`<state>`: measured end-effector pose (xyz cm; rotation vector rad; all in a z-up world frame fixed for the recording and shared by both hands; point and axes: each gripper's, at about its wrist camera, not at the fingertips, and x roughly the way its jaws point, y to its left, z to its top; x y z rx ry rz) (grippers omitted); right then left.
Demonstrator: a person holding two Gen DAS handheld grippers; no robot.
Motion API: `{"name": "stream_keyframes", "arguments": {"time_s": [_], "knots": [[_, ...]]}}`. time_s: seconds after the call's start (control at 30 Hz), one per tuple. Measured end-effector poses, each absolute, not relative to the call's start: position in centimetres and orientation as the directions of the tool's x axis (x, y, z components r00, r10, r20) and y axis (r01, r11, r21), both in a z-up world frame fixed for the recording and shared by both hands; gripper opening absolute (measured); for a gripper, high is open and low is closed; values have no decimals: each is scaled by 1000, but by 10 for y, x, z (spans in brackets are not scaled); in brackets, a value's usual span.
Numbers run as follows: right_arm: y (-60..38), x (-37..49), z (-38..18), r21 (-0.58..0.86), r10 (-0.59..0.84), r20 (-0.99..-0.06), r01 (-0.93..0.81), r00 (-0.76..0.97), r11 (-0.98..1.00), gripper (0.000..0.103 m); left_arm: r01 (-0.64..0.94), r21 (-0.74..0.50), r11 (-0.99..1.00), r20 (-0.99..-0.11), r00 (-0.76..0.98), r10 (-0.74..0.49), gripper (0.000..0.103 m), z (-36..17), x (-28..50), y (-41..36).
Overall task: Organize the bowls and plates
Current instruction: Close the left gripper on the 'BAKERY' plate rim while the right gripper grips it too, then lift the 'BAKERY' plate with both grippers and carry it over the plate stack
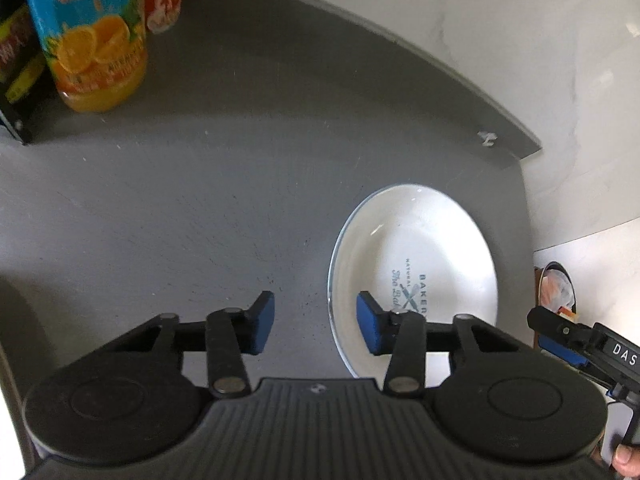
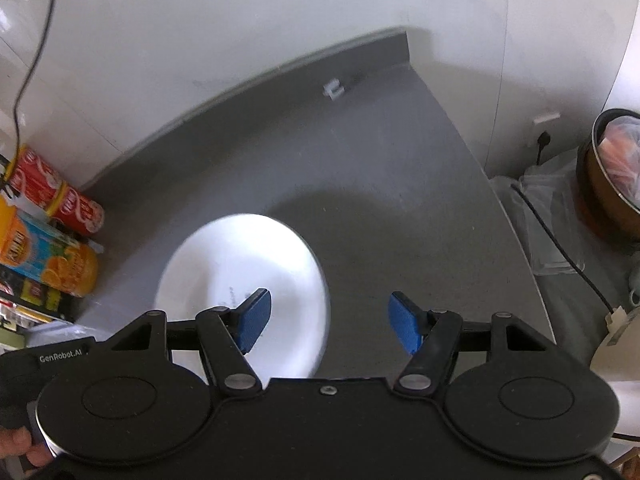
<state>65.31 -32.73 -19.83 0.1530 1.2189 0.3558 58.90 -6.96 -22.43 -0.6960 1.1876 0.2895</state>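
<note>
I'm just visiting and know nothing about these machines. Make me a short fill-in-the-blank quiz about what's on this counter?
1. The white plate lies on a ____ counter.
2. The pads of both tools are coloured ____.
3. The left tool and right tool both stand ____, holding nothing.
4. The juice bottle shows pictures of ____.

Missing words: grey; blue; open; oranges

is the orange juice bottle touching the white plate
Apart. The left wrist view shows bare grey counter between the orange juice bottle and the white plate.
</note>
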Motion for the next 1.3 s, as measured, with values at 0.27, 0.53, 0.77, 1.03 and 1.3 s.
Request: {"name": "stream_keyframes", "arguments": {"time_s": [0.27,0.53,0.77,1.03,1.3], "knots": [[-328,660,-228,310,347,-912,-187,218,932,57,-567,-356,743,-921,347,-176,24,-247,599,-75],[-326,661,-247,347,379,-910,-192,168,918,48,-566,-379,732,-914,355,-199,18,-256,598,-75],[-322,661,-250,398,437,-885,-226,159,889,17,-548,-412,728,-901,361,-238,11,-263,599,-77],[-321,650,-233,382,449,-869,-293,210,876,11,-515,-432,740,-886,397,-241,9,-248,592,-76],[-328,638,-203,368,455,-846,-315,276,875,11,-464,-456,760,-860,449,-241,9,-219,583,-81]]}}
